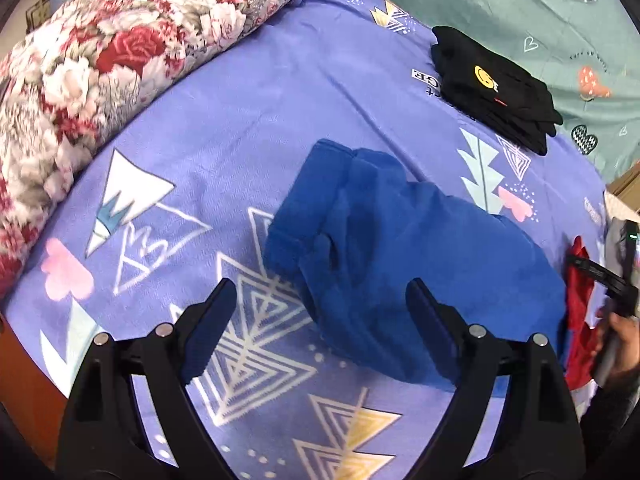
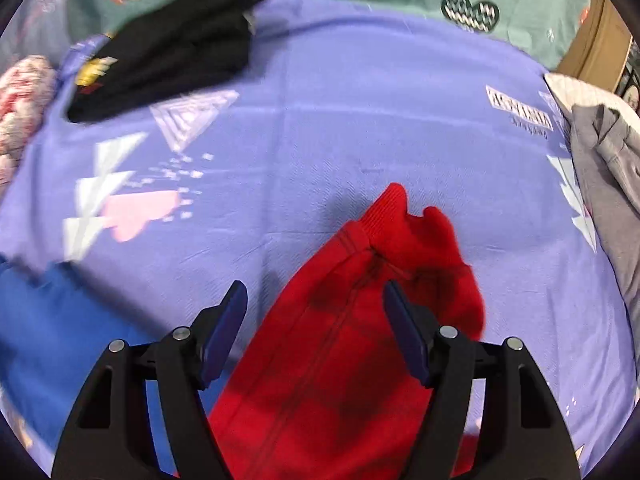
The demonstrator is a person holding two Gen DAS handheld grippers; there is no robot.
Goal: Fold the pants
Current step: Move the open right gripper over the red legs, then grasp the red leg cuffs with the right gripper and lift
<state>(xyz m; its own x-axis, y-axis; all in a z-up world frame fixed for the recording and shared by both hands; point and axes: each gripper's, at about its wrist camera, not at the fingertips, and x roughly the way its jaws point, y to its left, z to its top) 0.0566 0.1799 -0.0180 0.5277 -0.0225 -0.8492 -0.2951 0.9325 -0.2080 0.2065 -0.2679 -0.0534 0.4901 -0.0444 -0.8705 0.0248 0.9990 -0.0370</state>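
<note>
Left tool [image 1: 320, 316]: fingers spread wide, nothing between them, hovering over the purple sheet [image 1: 248, 128]. Its right finger overlaps the near edge of the blue pants [image 1: 400, 248] in the left view; contact cannot be told.

Blue pants: folded into a compact bundle, lying on the sheet roughly mid-bed, just ahead of the left tool.

Right tool [image 2: 316, 308]: fingers spread wide, gripping nothing. Red pants [image 2: 340, 340] lie on the sheet [image 2: 340, 128] directly under and between the fingers, running lengthwise away from the camera, cuff end farthest, fabric rumpled near the cuff. Whether the fingers touch the cloth cannot be told; the right view is motion-blurred.

Red pants sit just right of the blue pants [image 2: 48, 320]; a strip of red [image 1: 578, 304] shows at the right margin of the left view, beside the right tool [image 1: 616, 288] and the hand [image 1: 620, 340] holding it.

Other items: black folded garment [image 1: 492, 88] at the far side of the sheet, well apart from both pants. Floral quilt [image 1: 100, 72] along the left. Grey garment [image 2: 612, 184] at the right edge.
</note>
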